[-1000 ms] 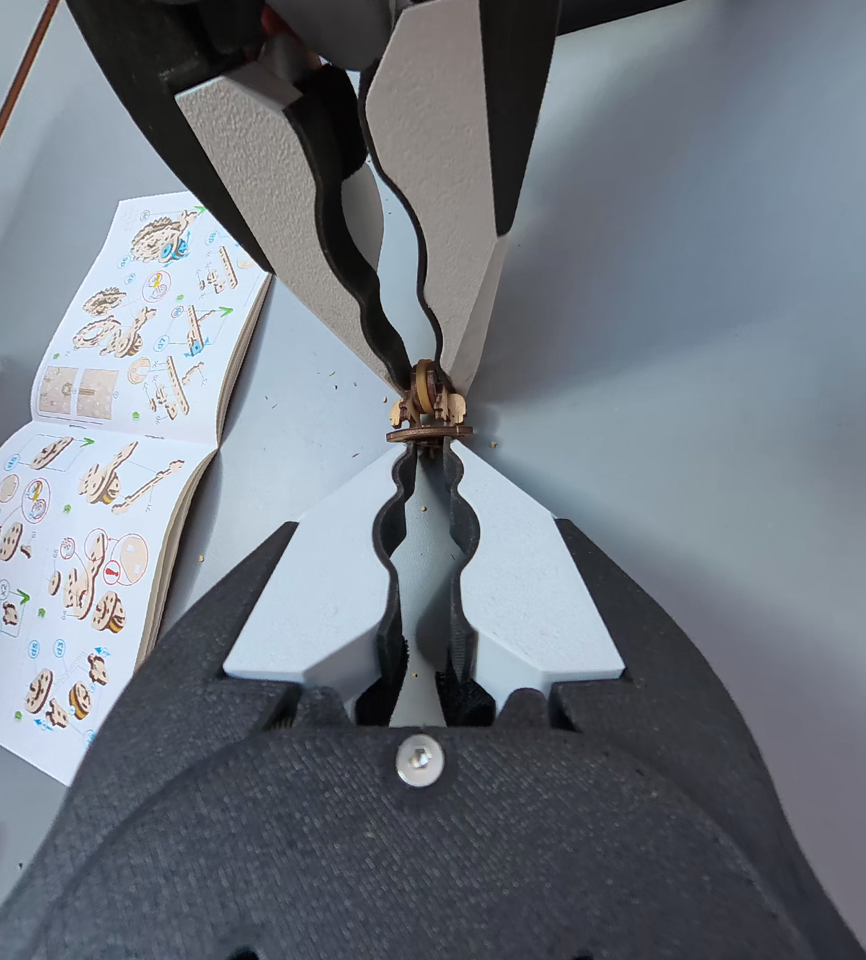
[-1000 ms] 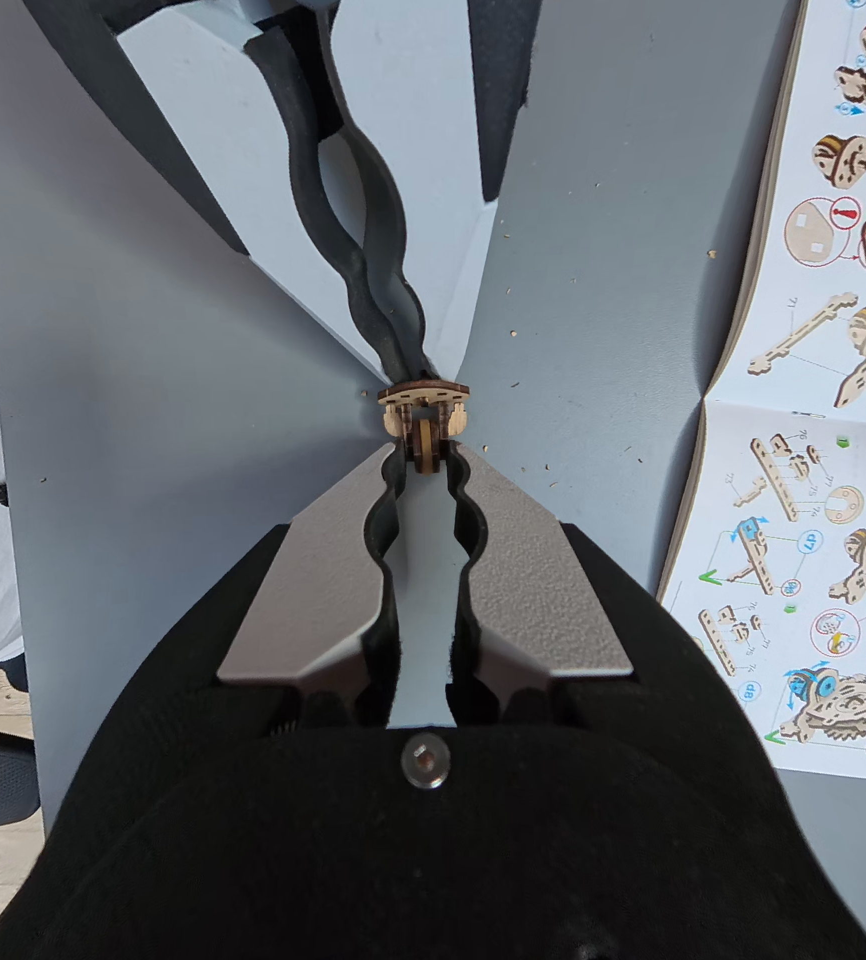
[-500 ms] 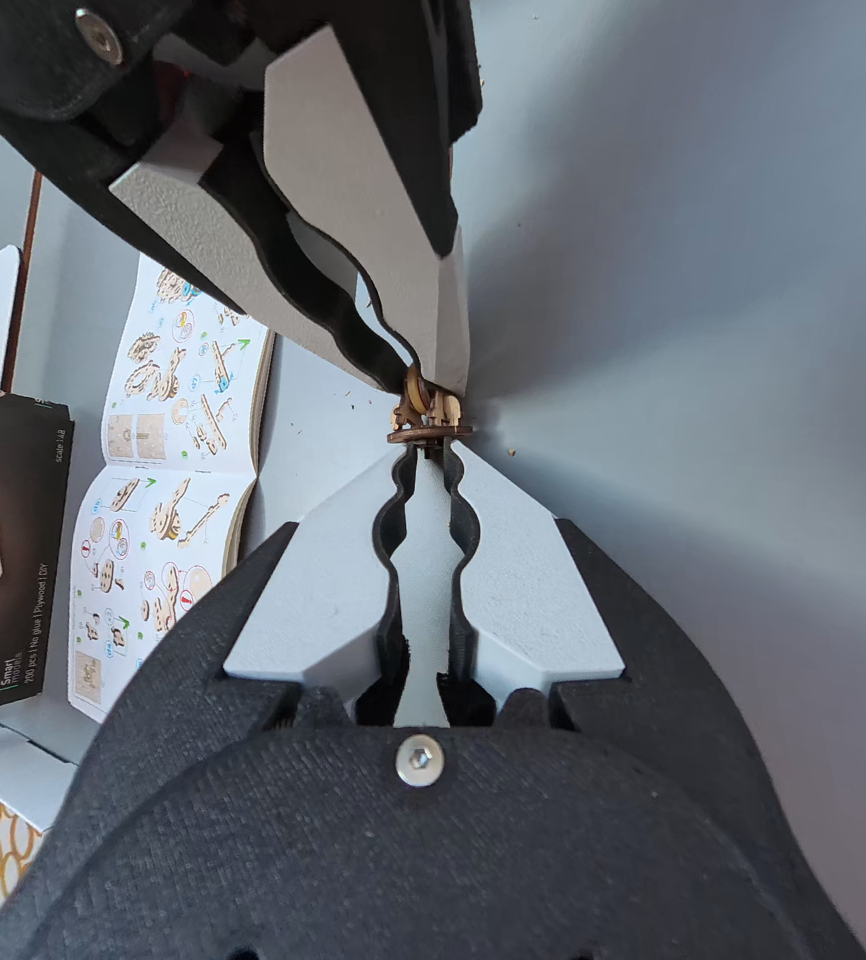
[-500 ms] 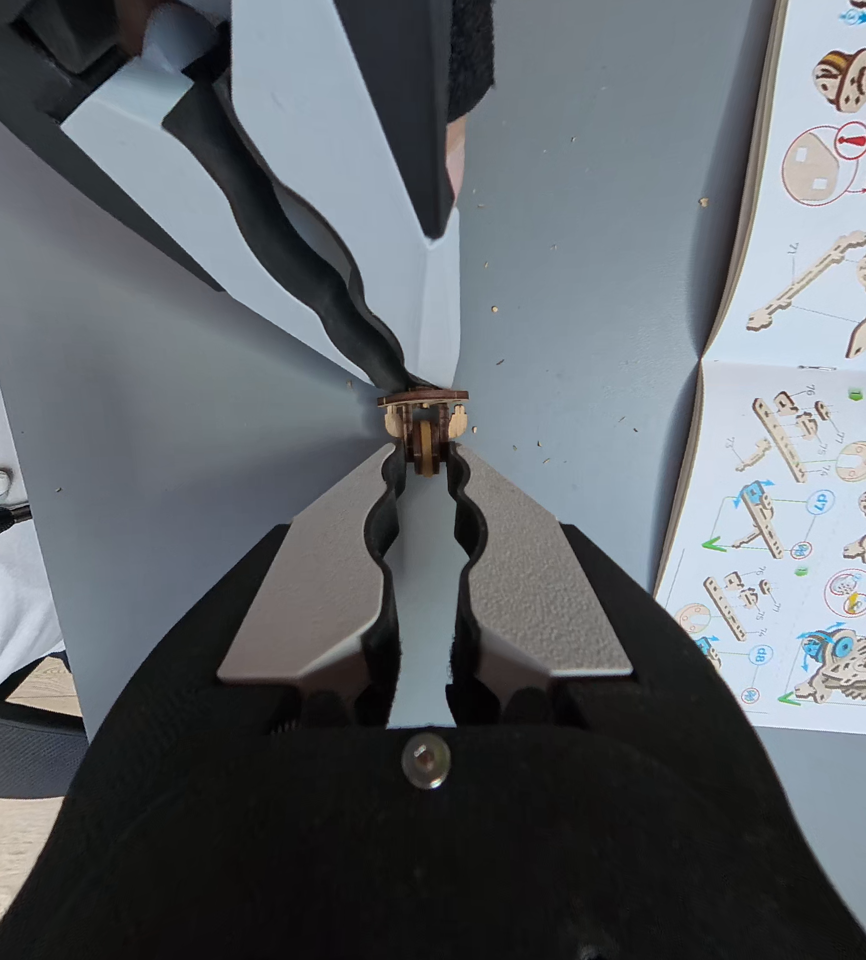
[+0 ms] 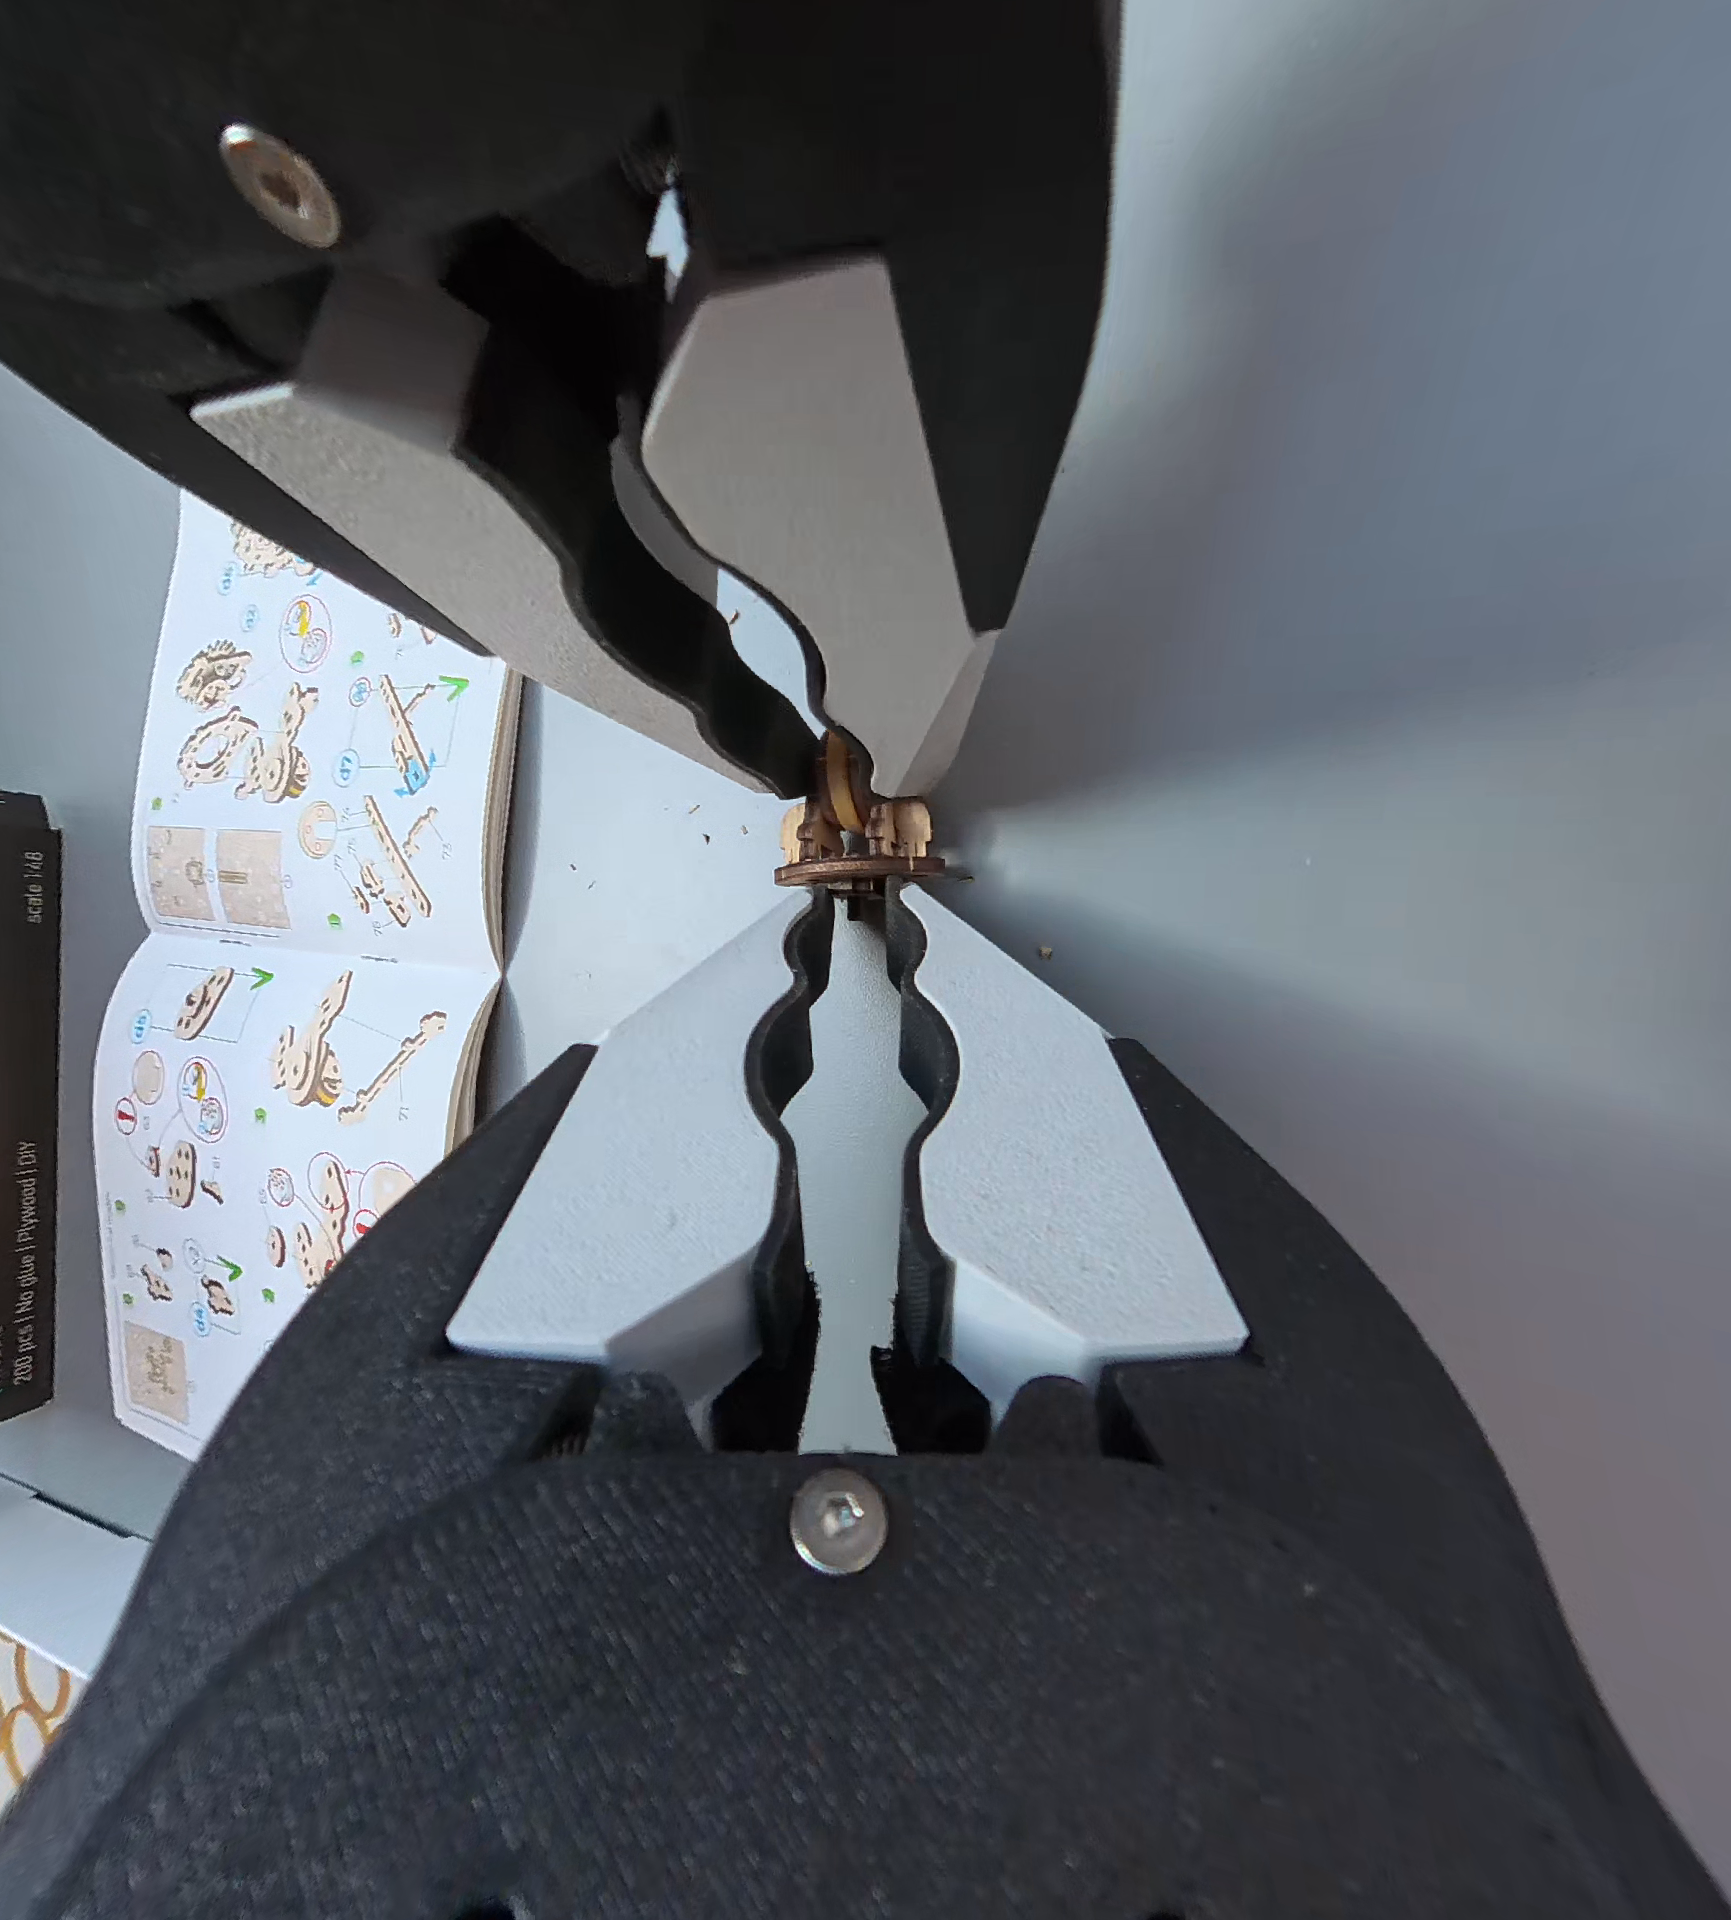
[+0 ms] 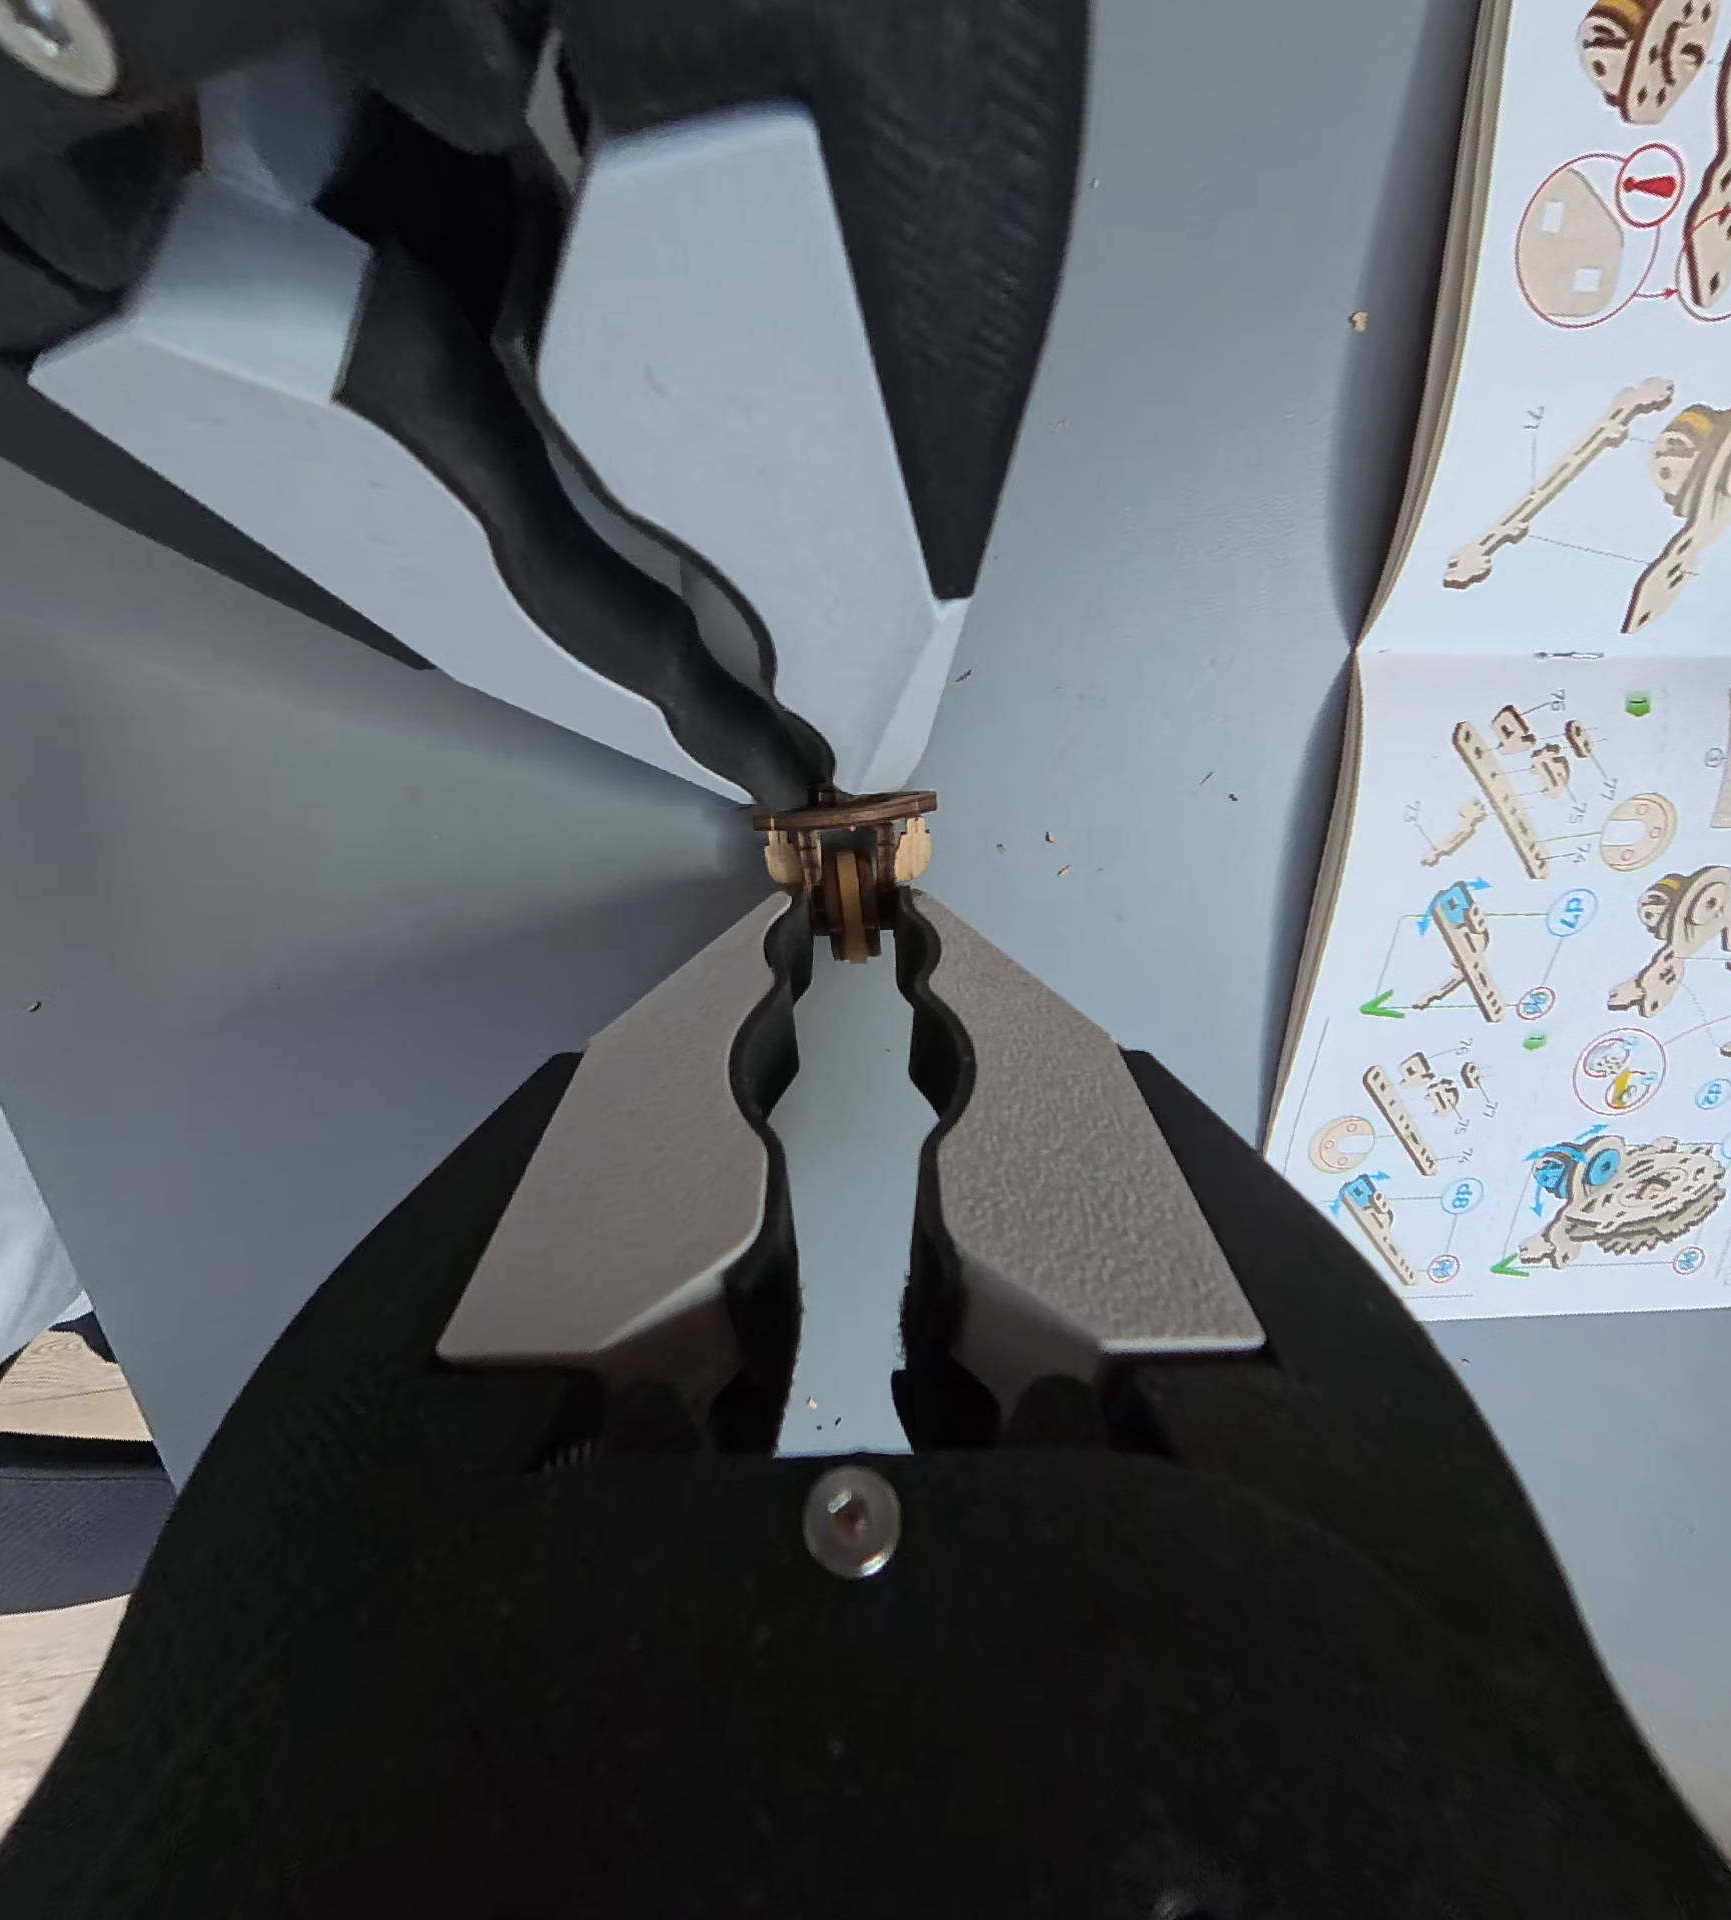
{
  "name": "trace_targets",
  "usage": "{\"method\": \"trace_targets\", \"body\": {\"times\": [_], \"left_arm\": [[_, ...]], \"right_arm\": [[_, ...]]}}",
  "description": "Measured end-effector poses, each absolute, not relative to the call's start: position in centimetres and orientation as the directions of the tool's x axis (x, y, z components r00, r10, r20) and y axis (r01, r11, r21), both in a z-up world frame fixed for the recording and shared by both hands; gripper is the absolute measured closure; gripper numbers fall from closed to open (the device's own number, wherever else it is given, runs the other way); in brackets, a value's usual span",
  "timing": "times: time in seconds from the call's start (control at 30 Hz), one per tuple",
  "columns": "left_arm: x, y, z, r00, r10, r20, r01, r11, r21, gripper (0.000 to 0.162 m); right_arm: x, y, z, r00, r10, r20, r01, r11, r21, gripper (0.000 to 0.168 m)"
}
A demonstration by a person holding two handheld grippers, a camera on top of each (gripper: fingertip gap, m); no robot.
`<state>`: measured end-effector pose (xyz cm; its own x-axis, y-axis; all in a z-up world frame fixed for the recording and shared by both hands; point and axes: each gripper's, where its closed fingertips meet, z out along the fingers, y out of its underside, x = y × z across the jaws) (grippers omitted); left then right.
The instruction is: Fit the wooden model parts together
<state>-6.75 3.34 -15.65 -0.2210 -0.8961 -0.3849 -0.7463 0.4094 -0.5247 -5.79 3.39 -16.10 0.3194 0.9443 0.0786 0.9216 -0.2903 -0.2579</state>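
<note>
Mid-fit: my left tongs [image 5: 853, 902] pinch the flat wooden plate [image 5: 859, 871]; my right tongs [image 6: 848, 909] grip the small wheel piece [image 6: 848, 902], tip to tip. Next, I judge, a straight press home.

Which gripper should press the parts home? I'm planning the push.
Probably the right gripper: it pinches the small round piece, while the left gripper braces the flat plate.
</note>
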Motion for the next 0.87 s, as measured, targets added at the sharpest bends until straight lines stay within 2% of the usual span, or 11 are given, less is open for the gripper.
{"method": "trace_targets", "body": {"times": [0.23, 0.87], "left_arm": [[-6.64, 3.47, -15.63, -0.204, -0.868, -0.452, -0.744, 0.438, -0.505, 0.154], [-6.89, 4.07, -15.60, -0.158, -0.871, -0.466, -0.701, 0.431, -0.569, 0.154]], "right_arm": [[-5.70, 3.44, -16.02, 0.320, 0.942, 0.102, 0.925, -0.287, -0.250, 0.154], [-5.98, 4.24, -15.86, 0.258, 0.958, 0.128, 0.925, -0.207, -0.319, 0.152]]}}
